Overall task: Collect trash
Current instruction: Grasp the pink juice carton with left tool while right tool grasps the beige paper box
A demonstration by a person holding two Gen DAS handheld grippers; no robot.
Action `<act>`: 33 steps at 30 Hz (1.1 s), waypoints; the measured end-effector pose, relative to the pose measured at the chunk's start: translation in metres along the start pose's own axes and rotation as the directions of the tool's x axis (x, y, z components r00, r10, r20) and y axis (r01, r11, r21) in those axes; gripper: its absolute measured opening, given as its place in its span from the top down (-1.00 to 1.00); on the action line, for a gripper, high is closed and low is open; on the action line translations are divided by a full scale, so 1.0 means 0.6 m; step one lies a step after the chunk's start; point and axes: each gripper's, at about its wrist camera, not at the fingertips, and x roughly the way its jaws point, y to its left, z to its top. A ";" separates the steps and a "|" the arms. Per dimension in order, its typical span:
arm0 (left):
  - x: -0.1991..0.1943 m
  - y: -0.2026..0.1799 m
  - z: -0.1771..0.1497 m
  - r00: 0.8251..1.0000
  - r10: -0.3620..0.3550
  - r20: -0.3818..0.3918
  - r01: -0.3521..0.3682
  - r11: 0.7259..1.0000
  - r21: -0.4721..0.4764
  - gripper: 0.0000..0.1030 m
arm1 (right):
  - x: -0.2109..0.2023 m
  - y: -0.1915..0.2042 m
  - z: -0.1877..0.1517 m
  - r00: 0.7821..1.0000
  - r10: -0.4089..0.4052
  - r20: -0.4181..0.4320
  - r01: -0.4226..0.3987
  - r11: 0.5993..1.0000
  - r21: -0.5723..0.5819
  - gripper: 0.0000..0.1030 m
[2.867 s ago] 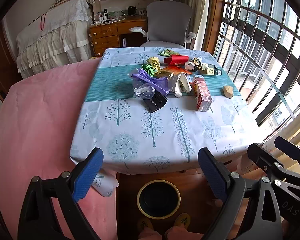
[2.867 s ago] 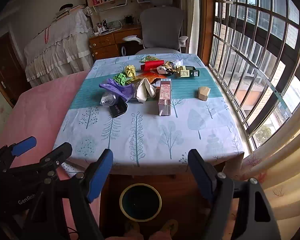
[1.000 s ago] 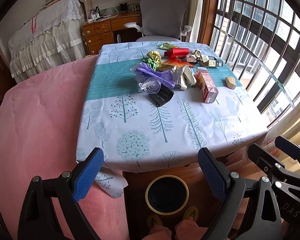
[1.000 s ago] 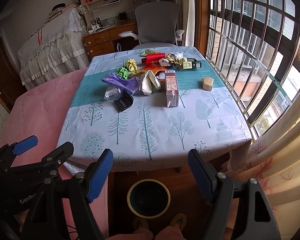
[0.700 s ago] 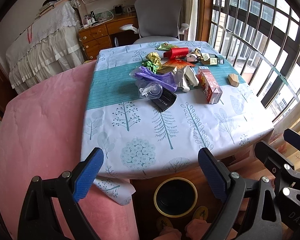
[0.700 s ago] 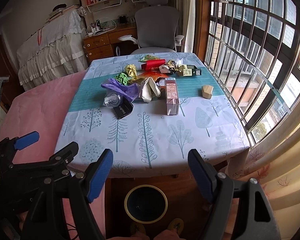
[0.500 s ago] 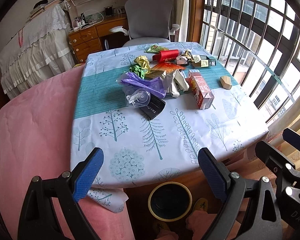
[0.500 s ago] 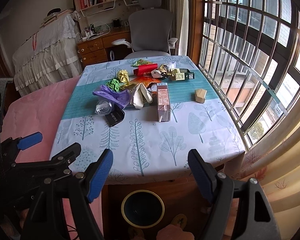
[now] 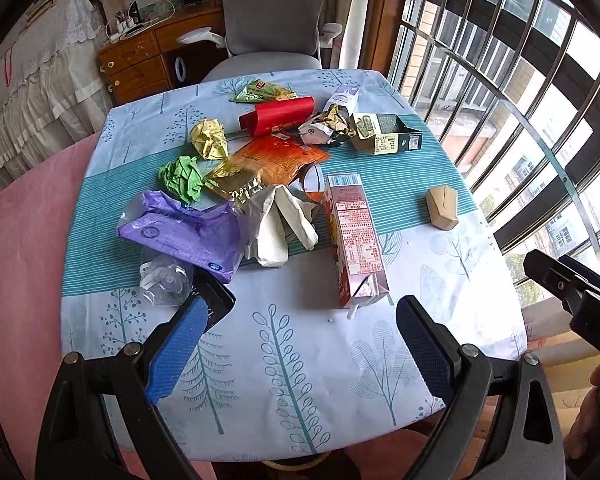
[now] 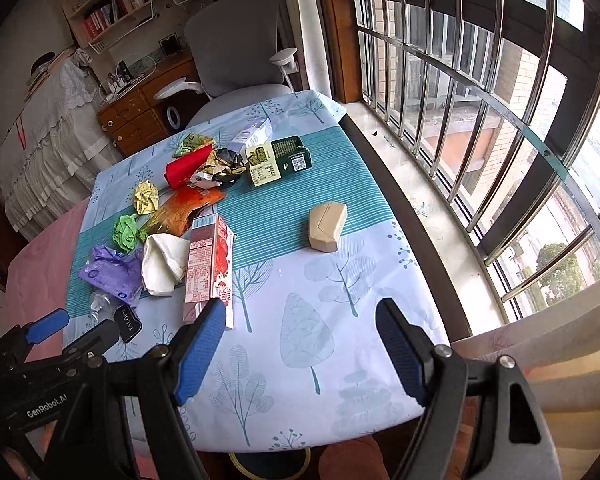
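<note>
Trash lies scattered on the tree-print tablecloth (image 9: 300,360): a pink drink carton (image 9: 356,240) on its side, a purple plastic bag (image 9: 184,232), white crumpled paper (image 9: 276,224), a green paper ball (image 9: 182,178), a yellow paper ball (image 9: 210,138), an orange foil pouch (image 9: 268,160), a red box (image 9: 278,116) and a tan box (image 9: 442,208). My left gripper (image 9: 296,344) is open and empty above the table's near edge. My right gripper (image 10: 300,344) is open and empty, near the carton (image 10: 208,268) and short of the tan box (image 10: 326,226).
A yellow-rimmed bin (image 10: 268,462) peeks out under the table's front edge. A grey office chair (image 9: 272,20) stands behind the table. A barred window (image 10: 500,100) runs along the right. A pink-covered surface (image 9: 20,260) lies to the left.
Both grippers have moved forward and closer over the table; the trash now looks much nearer and the bin has dropped almost out of view. Both stay open.
</note>
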 end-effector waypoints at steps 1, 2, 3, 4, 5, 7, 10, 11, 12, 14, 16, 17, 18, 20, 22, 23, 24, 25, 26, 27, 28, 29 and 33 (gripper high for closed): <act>0.023 -0.011 0.015 1.000 0.004 -0.017 -0.004 1.000 -0.009 -0.83 | 0.019 -0.014 0.018 1.000 0.001 -0.007 -0.002 1.000 -0.016 -0.51; 0.045 -0.022 0.028 0.999 0.010 -0.035 -0.010 1.000 -0.023 -0.83 | 0.037 -0.026 0.036 1.000 0.007 -0.013 -0.007 0.999 -0.040 -0.51; 0.068 -0.031 0.038 0.999 0.014 -0.052 -0.016 0.999 -0.036 -0.83 | 0.059 -0.036 0.051 1.000 0.023 -0.020 -0.025 0.997 -0.075 -0.51; 0.091 -0.039 0.048 0.997 0.021 -0.074 -0.024 0.998 -0.049 -0.83 | 0.081 -0.044 0.064 0.998 0.053 -0.025 -0.055 0.991 -0.119 -0.51; 0.113 -0.046 0.055 0.995 0.030 -0.100 -0.036 0.997 -0.063 -0.83 | 0.103 -0.049 0.075 0.997 0.074 -0.030 -0.078 0.982 -0.173 -0.51; 0.150 -0.056 0.061 0.988 0.043 -0.146 -0.057 0.994 -0.089 -0.82 | 0.145 -0.051 0.091 0.996 0.076 -0.052 -0.088 0.952 -0.294 -0.51; 0.192 -0.065 0.061 0.979 0.044 -0.199 -0.069 0.990 -0.120 -0.75 | 0.199 -0.054 0.107 0.990 0.105 -0.098 -0.137 0.893 -0.429 -0.51; 0.204 -0.068 0.060 0.976 0.044 -0.213 -0.072 0.990 -0.124 -0.72 | 0.215 -0.053 0.110 0.986 0.116 -0.120 -0.159 0.871 -0.465 -0.51; 0.213 -0.070 0.058 0.973 0.044 -0.226 -0.074 0.989 -0.127 -0.63 | 0.229 -0.053 0.112 0.982 0.130 -0.135 -0.180 0.850 -0.495 -0.51; 0.228 -0.072 0.053 0.967 0.036 -0.253 -0.073 0.988 -0.136 -0.44 | 0.251 -0.053 0.114 0.975 0.157 -0.160 -0.219 0.814 -0.538 -0.52; 0.242 -0.070 0.049 0.961 0.025 -0.275 -0.069 0.986 -0.152 -0.03 | 0.270 -0.049 0.114 0.968 0.169 -0.185 -0.246 0.781 -0.574 -0.52; 0.249 -0.069 0.047 0.958 0.015 -0.287 -0.064 0.985 -0.163 0.08 | 0.278 -0.047 0.113 0.966 0.175 -0.191 -0.255 0.766 -0.590 -0.52; 0.255 -0.067 0.044 0.955 -0.001 -0.296 -0.054 0.983 -0.176 0.26 | 0.284 -0.045 0.112 0.963 0.182 -0.200 -0.267 0.754 -0.600 -0.52; 0.257 -0.063 0.041 0.958 -0.017 -0.285 -0.042 0.979 -0.201 0.28 | 0.297 -0.039 0.109 0.957 0.192 -0.219 -0.288 0.737 -0.612 -0.53; 0.256 -0.058 0.037 0.960 -0.026 -0.280 -0.034 0.977 -0.208 0.29 | 0.308 -0.031 0.106 0.954 0.187 -0.234 -0.295 0.724 -0.623 -0.53; 0.255 -0.055 0.034 0.959 -0.039 -0.282 -0.023 0.977 -0.213 0.29 | 0.314 -0.026 0.104 0.954 0.176 -0.242 -0.292 0.717 -0.632 -0.52; 0.251 -0.051 0.031 0.957 -0.052 -0.284 -0.012 0.976 -0.219 0.30 | 0.319 -0.022 0.101 0.955 0.163 -0.247 -0.287 0.711 -0.642 -0.53; 0.245 -0.048 0.027 0.957 -0.061 -0.283 -0.004 0.975 -0.222 0.30 | 0.318 -0.018 0.095 0.963 0.147 -0.225 -0.262 0.698 -0.666 -0.52; 0.240 -0.045 0.024 0.958 -0.064 -0.281 0.000 0.975 -0.222 0.30 | 0.316 -0.013 0.090 0.967 0.144 -0.210 -0.251 0.683 -0.686 -0.46; 0.232 -0.043 0.021 0.959 -0.065 -0.276 0.003 0.976 -0.220 0.30 | 0.311 -0.010 0.087 0.968 0.151 -0.200 -0.249 0.676 -0.694 -0.27; 0.222 -0.039 0.020 0.960 -0.064 -0.271 0.004 0.976 -0.216 0.30 | 0.309 -0.007 0.086 0.970 0.140 -0.197 -0.239 0.676 -0.697 -0.27; 0.213 -0.035 0.017 0.962 -0.061 -0.265 0.004 0.978 -0.211 0.30 | 0.307 -0.004 0.083 0.975 0.127 -0.184 -0.221 0.682 -0.698 -0.27; 0.160 -0.021 -0.001 0.968 -0.052 -0.246 0.005 0.982 -0.190 0.30 | 0.289 0.001 0.068 0.978 0.125 -0.168 -0.206 0.718 -0.665 -0.27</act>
